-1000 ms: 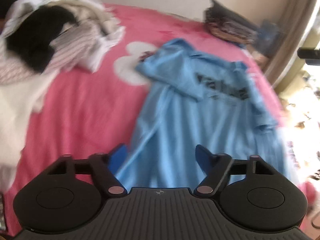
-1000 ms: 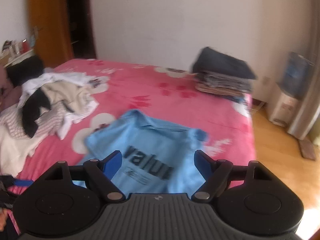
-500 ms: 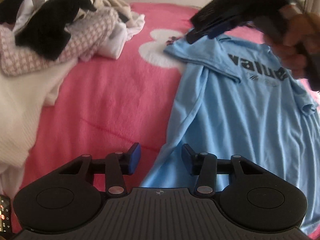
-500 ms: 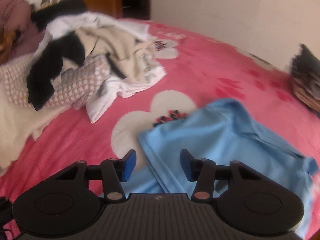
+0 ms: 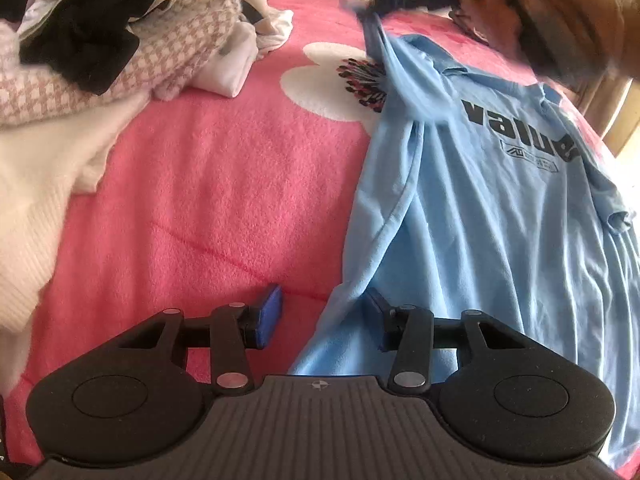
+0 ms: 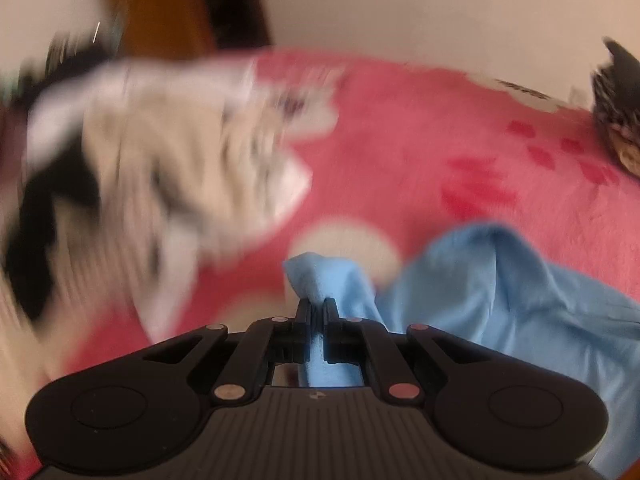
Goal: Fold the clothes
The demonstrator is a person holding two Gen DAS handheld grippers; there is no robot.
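The blue shirt is spread on the pink blanket, print side up, with its hem nearest the left gripper and its collar end far ahead of those jaws. The cloth is judged light, soft and limp: it will sag and drag on the fleece, and it will bunch wherever it is pinched, so hold is best taken at corners and edges, not in the middle of the panel.

The right gripper has just been closing and is now clamped on a bunched corner of the shirt; a small tuft of blue cloth stands up just ahead of the shut jaws, and more cloth trails off to their right. From the left wrist view that corner is seen lifted off the blanket, pulled into a taut ridge under the blurred right hand. Whether it is a sleeve or a shoulder cannot be told.

The left gripper is held low, pitched down toward the blanket, with its jaws apart. The side edge of the shirt near the hem lies between them, against the right-hand pad; the other pad is over bare blanket. Nothing is pinched there yet. A pile of unfolded clothes lies well to the left of these jaws.
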